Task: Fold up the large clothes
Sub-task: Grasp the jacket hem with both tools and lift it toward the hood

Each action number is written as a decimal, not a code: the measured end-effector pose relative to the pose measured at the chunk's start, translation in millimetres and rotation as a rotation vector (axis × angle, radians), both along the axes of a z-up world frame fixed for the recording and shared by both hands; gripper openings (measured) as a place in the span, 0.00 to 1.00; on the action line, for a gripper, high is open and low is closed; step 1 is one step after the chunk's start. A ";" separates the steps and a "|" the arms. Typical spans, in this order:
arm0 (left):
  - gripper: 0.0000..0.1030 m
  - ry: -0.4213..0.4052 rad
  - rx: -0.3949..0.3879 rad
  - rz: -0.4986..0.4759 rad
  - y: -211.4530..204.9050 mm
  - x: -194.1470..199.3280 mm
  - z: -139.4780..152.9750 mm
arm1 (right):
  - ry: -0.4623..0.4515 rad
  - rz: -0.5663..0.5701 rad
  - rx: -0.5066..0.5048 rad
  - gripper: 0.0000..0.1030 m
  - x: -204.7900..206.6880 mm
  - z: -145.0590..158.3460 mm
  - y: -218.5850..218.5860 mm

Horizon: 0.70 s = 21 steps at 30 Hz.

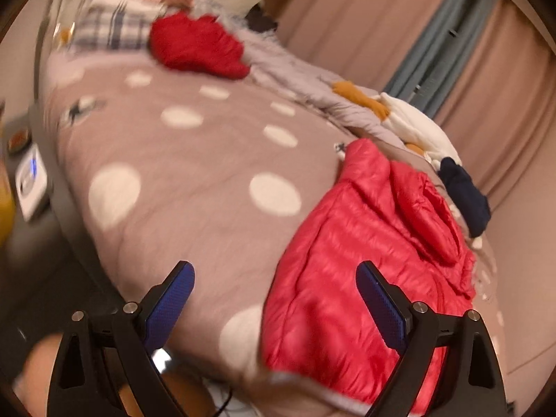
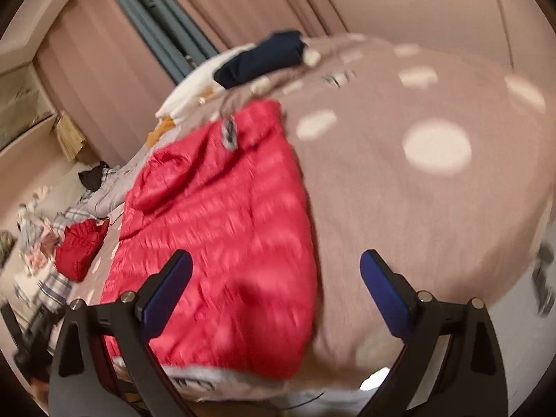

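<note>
Lying folded on dotted bedspread point(image 1: 194, 180), red puffer jkt point(image 1: 347, 260), both grippers point(image 1: 274, 299) point(image 2: 276, 292) apart, empty

Both wrist views downward, sharing red jacket point(image 1: 365, 260).

Bedspread point(image 1: 208, 160), mauve with pale dots, fills my frame's centre. Pink curtains point(image 1: 365, 27) at upper right, a grey-blue strip point(image 1: 438, 45) between them. White device with a blue light point(image 1: 31, 177) at left edge. Cardboard box point(image 2: 69, 135) at my right view's left.
</note>
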<state>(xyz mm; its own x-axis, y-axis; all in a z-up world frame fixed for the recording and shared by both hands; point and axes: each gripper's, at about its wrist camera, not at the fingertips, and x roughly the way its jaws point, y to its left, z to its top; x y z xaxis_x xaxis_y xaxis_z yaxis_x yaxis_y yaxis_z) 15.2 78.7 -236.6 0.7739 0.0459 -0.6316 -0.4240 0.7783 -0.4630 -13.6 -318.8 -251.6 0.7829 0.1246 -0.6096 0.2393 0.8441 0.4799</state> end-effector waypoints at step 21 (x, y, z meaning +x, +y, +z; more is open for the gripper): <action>0.90 -0.101 -0.595 -0.404 -48.6 26.2 -52.7 | -0.011 0.095 0.389 0.96 -17.3 -37.0 53.2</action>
